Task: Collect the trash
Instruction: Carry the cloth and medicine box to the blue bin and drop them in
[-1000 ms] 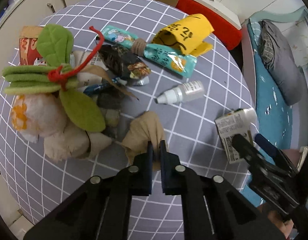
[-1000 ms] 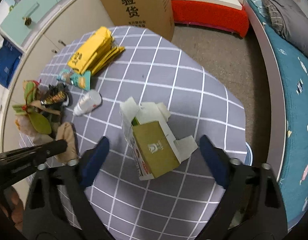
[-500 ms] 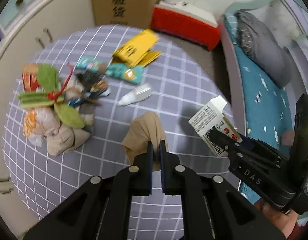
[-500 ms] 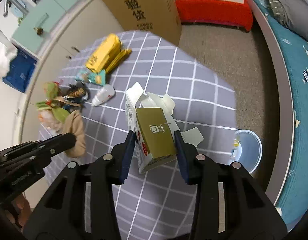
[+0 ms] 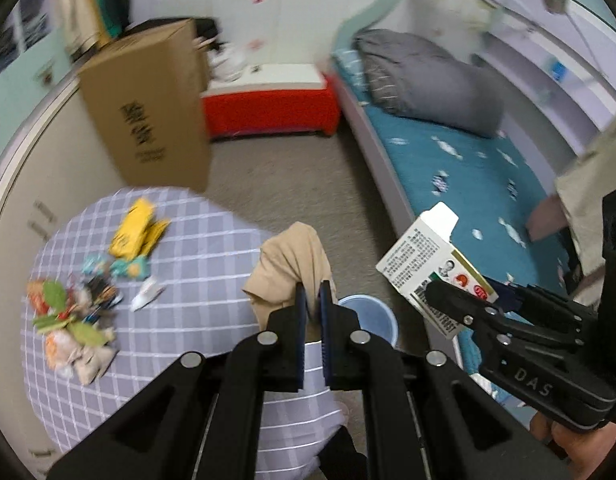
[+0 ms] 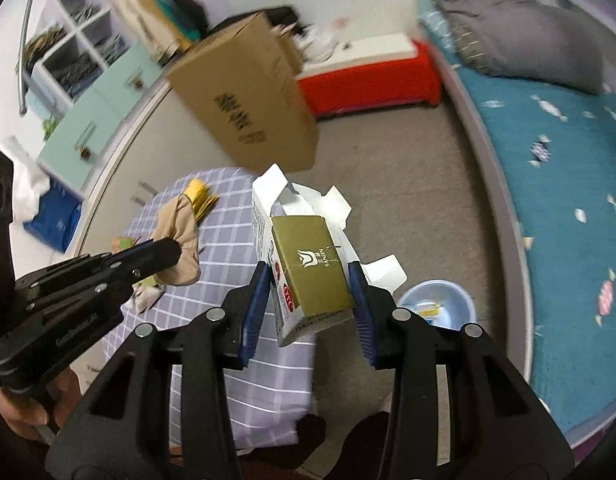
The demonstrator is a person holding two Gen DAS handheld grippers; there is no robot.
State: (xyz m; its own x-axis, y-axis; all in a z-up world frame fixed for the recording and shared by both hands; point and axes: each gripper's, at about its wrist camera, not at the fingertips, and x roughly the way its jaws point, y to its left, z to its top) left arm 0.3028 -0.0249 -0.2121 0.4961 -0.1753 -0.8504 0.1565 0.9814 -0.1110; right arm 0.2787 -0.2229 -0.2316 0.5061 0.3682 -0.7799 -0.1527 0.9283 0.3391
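Two pieces of trash were off the table, one in each of your grippers. On the far left, the table (image 5: 196, 240) with its grey checked cloth carried the leftover pile: a yellow packet (image 5: 134, 232), a teal wrapper (image 5: 128, 268), a small white bottle (image 5: 146, 300), and a heap of green leaves and crumpled wrappers (image 5: 68, 328) near the cloth's left edge. Behind the table stood a big cardboard box (image 5: 148, 108), and next to it a red chest (image 5: 268, 108) with a white top.

Your left gripper (image 5: 312, 300) was pinched nearly closed on a wad of tan paper (image 5: 292, 264) — the wad stuck up above the fingers, held in the air over the table's right edge. Just beyond those fingers, low on the floor, sat a pale blue bin (image 5: 371, 316); the right wrist view showed a few scraps already lying inside it.

Further right, your right gripper (image 6: 309, 284) had a narrow hold on an opened carton (image 6: 308, 268), gold on its top face and white with print on its side, the blue pads pressed against both flanks. Its torn white flaps splayed out past the fingertips. The carton hung in the air between the table and the bin. A bed with a teal sheet (image 6: 567, 200) and a grey quilt (image 6: 519, 28) ran along the right.
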